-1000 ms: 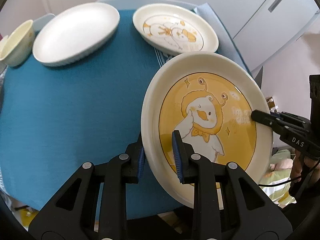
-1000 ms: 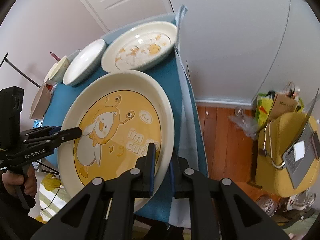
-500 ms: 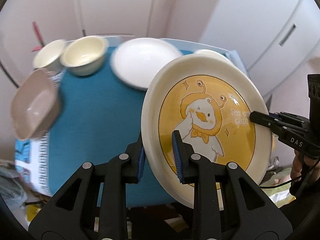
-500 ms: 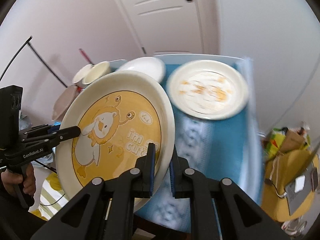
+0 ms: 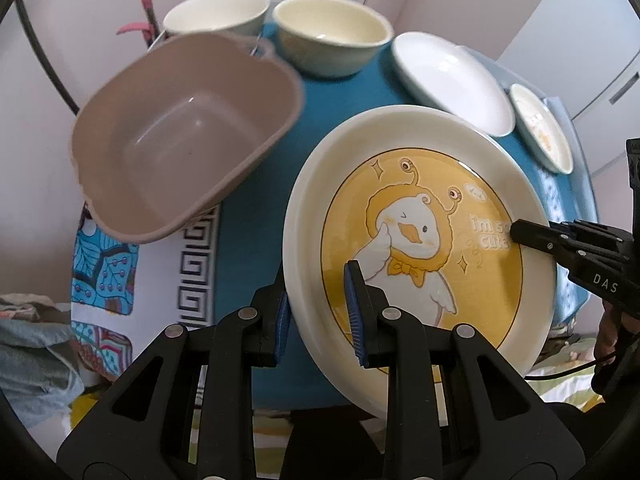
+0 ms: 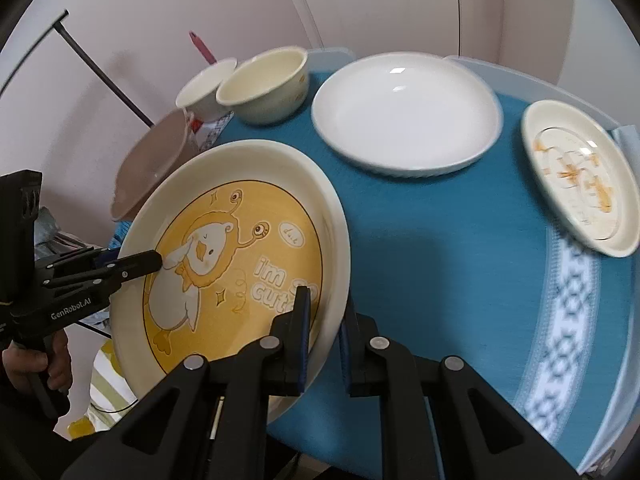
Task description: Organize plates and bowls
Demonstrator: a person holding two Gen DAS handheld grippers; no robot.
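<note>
**Two grippers carry one duck plate above the bench**

Two grippers hold the same large cream plate (image 5: 416, 240), which has a yellow round centre with a cartoon duck and the words "i'm so cute". The left gripper (image 5: 320, 312) has its jaws clenched on the plate's rim, one blue pad on the inner face and one behind the rim. The right gripper (image 6: 324, 328) has its jaws clenched on the opposite rim in the same manner. The plate is in the air, above the near part of the bench (image 6: 440, 248), and it is tilted, with its printed face turned up and toward both cameras. Because it is round, it has no long axis; the duck's head points toward the far side of the bench.

The bench carries a teal woven cloth with a pale patterned border. On it, beyond the plate, lie a plain white glossy plate (image 6: 406, 114) with a fluted outer wall and a smaller cream plate (image 6: 580, 176) with a faint orange print, well apart from each other. At the far edge stand two cream bowls, one nearer (image 5: 332, 34) and one behind (image 5: 216, 14), just beside each other. A brown plastic basin (image 5: 188, 136), rectangular with rounded corners, sits at the left end, empty inside. A person's hand (image 6: 36, 364) grips the left gripper's handle.
</note>
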